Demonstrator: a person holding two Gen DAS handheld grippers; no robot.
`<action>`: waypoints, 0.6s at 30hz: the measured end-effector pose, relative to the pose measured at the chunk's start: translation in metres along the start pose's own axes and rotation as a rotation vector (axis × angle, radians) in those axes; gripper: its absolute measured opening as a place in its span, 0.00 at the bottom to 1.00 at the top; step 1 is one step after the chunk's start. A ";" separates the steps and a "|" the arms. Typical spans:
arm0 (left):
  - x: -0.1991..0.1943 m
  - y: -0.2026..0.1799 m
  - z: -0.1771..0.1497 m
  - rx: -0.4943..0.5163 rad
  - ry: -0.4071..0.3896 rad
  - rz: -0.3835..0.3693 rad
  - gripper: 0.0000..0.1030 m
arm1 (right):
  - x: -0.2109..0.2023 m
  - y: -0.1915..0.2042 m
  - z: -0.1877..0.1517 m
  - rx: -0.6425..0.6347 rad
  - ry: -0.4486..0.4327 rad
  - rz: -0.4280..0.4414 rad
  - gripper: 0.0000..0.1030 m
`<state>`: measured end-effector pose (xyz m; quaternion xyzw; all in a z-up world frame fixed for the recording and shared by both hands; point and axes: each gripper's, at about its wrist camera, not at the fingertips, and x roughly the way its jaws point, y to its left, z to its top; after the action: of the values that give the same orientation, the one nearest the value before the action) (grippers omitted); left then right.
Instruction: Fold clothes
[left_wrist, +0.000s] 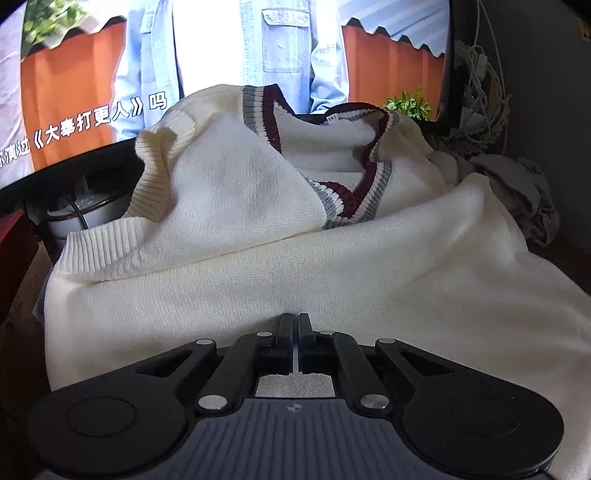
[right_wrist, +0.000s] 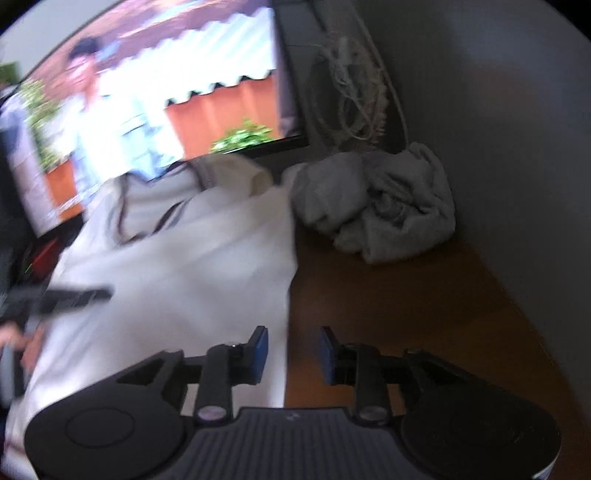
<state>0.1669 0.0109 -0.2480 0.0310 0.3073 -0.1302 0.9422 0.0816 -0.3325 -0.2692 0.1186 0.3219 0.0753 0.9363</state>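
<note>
The cream V-neck sweater vest (left_wrist: 280, 258) is heaped on the wooden tabletop (right_wrist: 406, 314) before a television (left_wrist: 92, 74). Its near edge seems pinched by the left gripper (left_wrist: 297, 325), fingers together, presumably as an anchor. The right gripper (right_wrist: 291, 350) is held with fingers wide at the vest's side edge.

My left wrist view is sharp: knit texture of the cream sweater (left_wrist: 258, 266) resolves cleanly. The lit TV screen (left_wrist: 92, 74) behind it is the brightest area, slightly washed out. Dim, shadowed zones sit under the screen and at far left. Fisheye bending curves the screen's bezel.

My right wrist view is heavily motion-blurred; sweater (right_wrist: 177, 280) and screen (right_wrist: 147, 96) smear, highlights blown white. The table (right_wrist: 388, 295) and the grey wall (right_wrist: 498, 129) read dim, dark vignette at corners.
</note>
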 end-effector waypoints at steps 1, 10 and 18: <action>0.000 0.002 0.000 -0.012 0.001 -0.009 0.04 | 0.009 -0.001 0.007 0.006 0.004 -0.003 0.29; 0.000 0.015 0.000 -0.084 0.003 -0.070 0.04 | 0.059 0.016 0.038 -0.210 -0.053 -0.262 0.00; 0.001 0.019 -0.001 -0.110 0.004 -0.093 0.04 | 0.033 -0.025 0.040 0.101 0.001 0.055 0.21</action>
<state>0.1719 0.0290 -0.2494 -0.0349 0.3170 -0.1568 0.9347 0.1340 -0.3558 -0.2648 0.1744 0.3224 0.0847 0.9266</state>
